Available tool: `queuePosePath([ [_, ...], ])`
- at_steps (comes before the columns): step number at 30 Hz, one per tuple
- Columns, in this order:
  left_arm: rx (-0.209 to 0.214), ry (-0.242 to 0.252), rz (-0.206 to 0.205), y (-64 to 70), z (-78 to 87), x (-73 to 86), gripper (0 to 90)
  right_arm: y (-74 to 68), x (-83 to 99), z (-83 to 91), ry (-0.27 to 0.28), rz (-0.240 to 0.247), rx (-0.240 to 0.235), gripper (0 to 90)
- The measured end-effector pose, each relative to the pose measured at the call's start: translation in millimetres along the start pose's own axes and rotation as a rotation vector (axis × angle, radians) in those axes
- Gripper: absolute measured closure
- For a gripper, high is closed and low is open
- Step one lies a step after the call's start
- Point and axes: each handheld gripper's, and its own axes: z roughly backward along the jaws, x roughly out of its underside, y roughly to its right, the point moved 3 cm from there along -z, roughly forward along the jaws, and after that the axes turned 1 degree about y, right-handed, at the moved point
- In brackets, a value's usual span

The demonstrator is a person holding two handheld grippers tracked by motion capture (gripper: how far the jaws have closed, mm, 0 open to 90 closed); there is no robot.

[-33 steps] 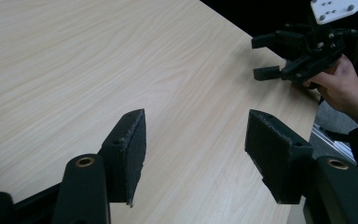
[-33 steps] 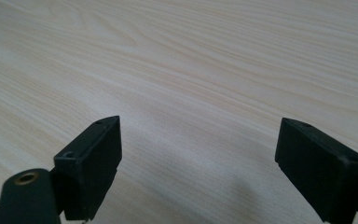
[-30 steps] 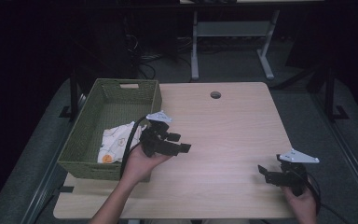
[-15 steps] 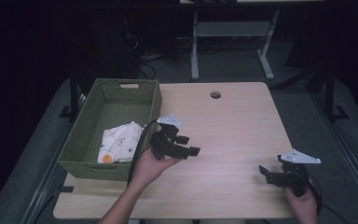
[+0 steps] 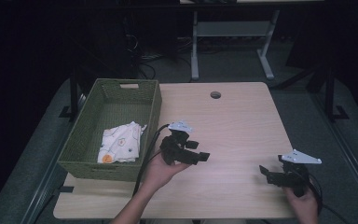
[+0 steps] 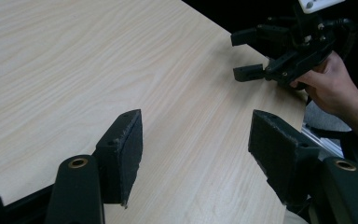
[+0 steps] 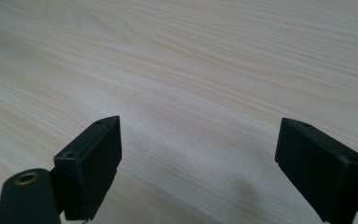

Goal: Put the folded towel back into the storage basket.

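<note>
- Left gripper held above the table near its middle, just right of the basket, pointing right toward the other gripper; left hand cupped under it from below, forearm coming in from the bottom edge.
- Jaws spread wide with nothing between, bare wood grain visible in the gap in the left gripper view.
- Black cable trailing from it down past the basket's near right corner.
- Right gripper low over the table's near right corner, jaws aimed left; right hand gripping its handle from behind, grey three-cornered plate on top.
- Jaws parted wide and empty in the right gripper view, plain tabletop beyond.
- Also seen far off in the left gripper view, upper right, open-jawed, hand wrapped round the grip.
- Grippers well apart, open tabletop between them.
- Green woven basket on the table's left side, a slot handle in its far wall.
- White cloth with small coloured prints, crumpled in the near end of the basket.
- Round cable hole near the far edge of the table.
- White desk frame on the dark floor behind.
- No readable writing or brand anywhere; cloth prints too small to make out.
</note>
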Motion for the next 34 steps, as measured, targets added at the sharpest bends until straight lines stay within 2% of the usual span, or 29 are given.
queuePosePath([
  [3,0.007,0.003,0.000,3.4,-4.9,2.2,35.9,0.6,0.4,0.6,0.001,-0.002,0.000,14.2],
  [6,-0.003,-0.003,-0.015,7.7,-10.5,5.6,35.9,1.0,0.7,1.5,0.003,-0.012,0.001,14.2],
  [13,0.002,0.020,-0.005,11.6,-21.9,11.5,35.9,1.3,1.4,0.8,0.001,-0.011,0.002,14.2],
  [21,0.004,0.026,0.000,14.4,-38.4,20.4,35.0,1.9,1.9,-0.3,-0.004,-0.010,0.004,14.2],
  [23,0.015,0.026,0.000,15.1,-41.0,22.1,34.4,1.8,1.9,-0.5,-0.005,-0.009,0.004,14.2],
  [27,-0.007,0.036,-0.016,16.9,-46.3,29.5,32.6,1.8,2.0,-0.9,-0.008,-0.006,0.003,14.2],
  [34,-0.022,0.068,-0.007,13.4,-54.7,43.7,31.3,-0.8,2.8,-1.1,-0.013,0.010,-0.002,14.2],
])
